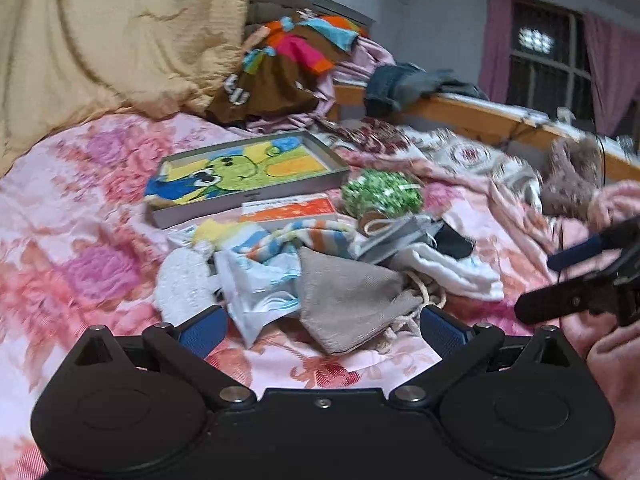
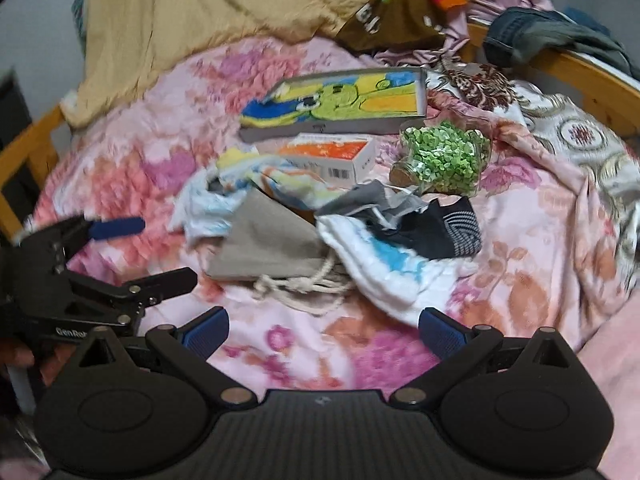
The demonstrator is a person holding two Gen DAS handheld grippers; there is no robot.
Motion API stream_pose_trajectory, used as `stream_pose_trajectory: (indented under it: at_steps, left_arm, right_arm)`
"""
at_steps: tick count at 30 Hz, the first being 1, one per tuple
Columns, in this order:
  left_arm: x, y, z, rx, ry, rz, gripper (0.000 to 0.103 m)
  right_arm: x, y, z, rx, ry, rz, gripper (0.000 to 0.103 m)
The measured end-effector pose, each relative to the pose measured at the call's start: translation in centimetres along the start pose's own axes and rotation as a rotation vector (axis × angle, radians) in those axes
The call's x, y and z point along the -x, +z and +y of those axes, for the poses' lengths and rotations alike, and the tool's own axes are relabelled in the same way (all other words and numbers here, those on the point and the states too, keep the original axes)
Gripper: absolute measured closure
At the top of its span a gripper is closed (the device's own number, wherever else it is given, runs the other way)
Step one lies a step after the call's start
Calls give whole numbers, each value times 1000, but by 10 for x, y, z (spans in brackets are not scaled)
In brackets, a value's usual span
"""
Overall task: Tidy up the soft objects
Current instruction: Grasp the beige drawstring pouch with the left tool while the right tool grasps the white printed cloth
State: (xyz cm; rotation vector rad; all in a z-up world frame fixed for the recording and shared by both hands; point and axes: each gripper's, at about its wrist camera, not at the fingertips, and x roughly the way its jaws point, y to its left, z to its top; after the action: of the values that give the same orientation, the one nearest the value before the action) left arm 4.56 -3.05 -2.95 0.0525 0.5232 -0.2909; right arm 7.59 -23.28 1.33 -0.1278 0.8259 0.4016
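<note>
Clutter sits heaped on the bed (image 2: 120, 152), and I take the beige drawstring pouch (image 2: 268, 248) as my landmark. My left gripper (image 1: 322, 330) hangs just short of the pouch with its fingers spread wide and holding nothing; my right gripper (image 2: 324, 332) hovers on the near side of the pouch's cord, fingers likewise wide apart and empty. Touching the pouch on its right lies a white towel with a blue patch (image 2: 392, 276), and a dark striped sock (image 2: 452, 232) rests just beyond that towel. Behind the pouch lies a crumpled striped cloth (image 2: 280, 180), then an orange-and-white box (image 2: 336, 160), then a gray tray with a cartoon towel inside (image 2: 340, 100). To the far right of the pouch, beside the box, stands a jar of green bits (image 2: 444, 160).
</note>
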Motion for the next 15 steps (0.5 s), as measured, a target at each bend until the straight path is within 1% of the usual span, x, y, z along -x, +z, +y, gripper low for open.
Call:
stream_pose_trajectory:
  at_steps: [3,6,12,15]
  left_arm:
    - [-16,1,-4,-28,-26,43,1]
    - [-33,3,-7,-27,-53,99,1]
    - [-59,4,1,78,-86,187,1]
    - [-68,3,8,149,-103,224,1]
  right_arm:
    - [-9,7,-8,63,6,36,0]
    - [-20,13,-13,121,23,80,0]
    - [-42,22,-22,251,47,160,0]
    - [-53,25,-28,276,75,182,0]
